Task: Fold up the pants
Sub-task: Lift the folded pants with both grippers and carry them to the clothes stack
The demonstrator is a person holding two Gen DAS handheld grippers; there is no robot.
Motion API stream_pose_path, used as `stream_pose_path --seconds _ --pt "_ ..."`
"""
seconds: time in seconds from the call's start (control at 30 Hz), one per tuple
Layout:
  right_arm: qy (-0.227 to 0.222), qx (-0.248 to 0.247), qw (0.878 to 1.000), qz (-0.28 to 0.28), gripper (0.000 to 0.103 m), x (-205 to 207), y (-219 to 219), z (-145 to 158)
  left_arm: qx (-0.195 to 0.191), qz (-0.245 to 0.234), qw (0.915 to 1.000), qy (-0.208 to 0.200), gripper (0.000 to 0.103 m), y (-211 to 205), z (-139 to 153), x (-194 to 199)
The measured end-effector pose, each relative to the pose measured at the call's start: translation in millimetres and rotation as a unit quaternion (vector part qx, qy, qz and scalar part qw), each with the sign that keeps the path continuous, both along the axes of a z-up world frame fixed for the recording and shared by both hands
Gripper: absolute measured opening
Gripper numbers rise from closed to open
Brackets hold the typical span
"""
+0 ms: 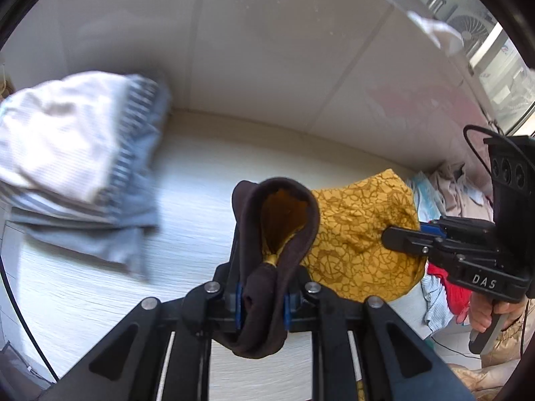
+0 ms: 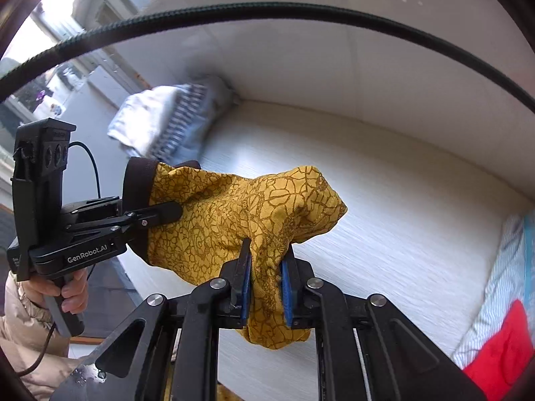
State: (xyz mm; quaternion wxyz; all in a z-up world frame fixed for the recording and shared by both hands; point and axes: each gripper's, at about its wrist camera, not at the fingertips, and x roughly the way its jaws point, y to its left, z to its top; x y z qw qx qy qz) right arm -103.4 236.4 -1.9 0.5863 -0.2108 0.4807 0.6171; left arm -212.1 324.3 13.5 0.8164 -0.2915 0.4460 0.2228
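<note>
The pants (image 1: 354,234) are mustard yellow with a brown crackle print and a dark brown waistband (image 1: 267,267). They hang off the white table, stretched between both grippers. My left gripper (image 1: 262,304) is shut on the bunched brown waistband, and it also shows at the left of the right wrist view (image 2: 167,212). My right gripper (image 2: 265,292) is shut on a fold of the yellow cloth (image 2: 240,220). In the left wrist view the right gripper (image 1: 398,239) presses into the cloth from the right.
A stack of folded clothes (image 1: 77,167), white and blue-grey, lies at the table's back left corner (image 2: 174,123). A loose heap of garments (image 1: 444,287) with red and striped pieces sits at the right (image 2: 501,344). A black cable (image 2: 301,16) arcs overhead. White walls enclose the table (image 2: 401,234).
</note>
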Motion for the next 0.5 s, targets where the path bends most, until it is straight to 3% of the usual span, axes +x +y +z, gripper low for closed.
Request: stream_pose_path --seconds 0.17,0.5 --pt "-0.014 0.026 0.999 0.011 0.015 -41.0 26.2 28.8 0.021 -0.008 0.9997 -0.005 0.017 43.1 29.3 -41.0" --pt "-0.021 0.081 0.996 -0.01 0.015 -133.1 104.7 79.9 0.09 -0.027 0.9955 0.005 0.017 169.6 93.3 -115.6"
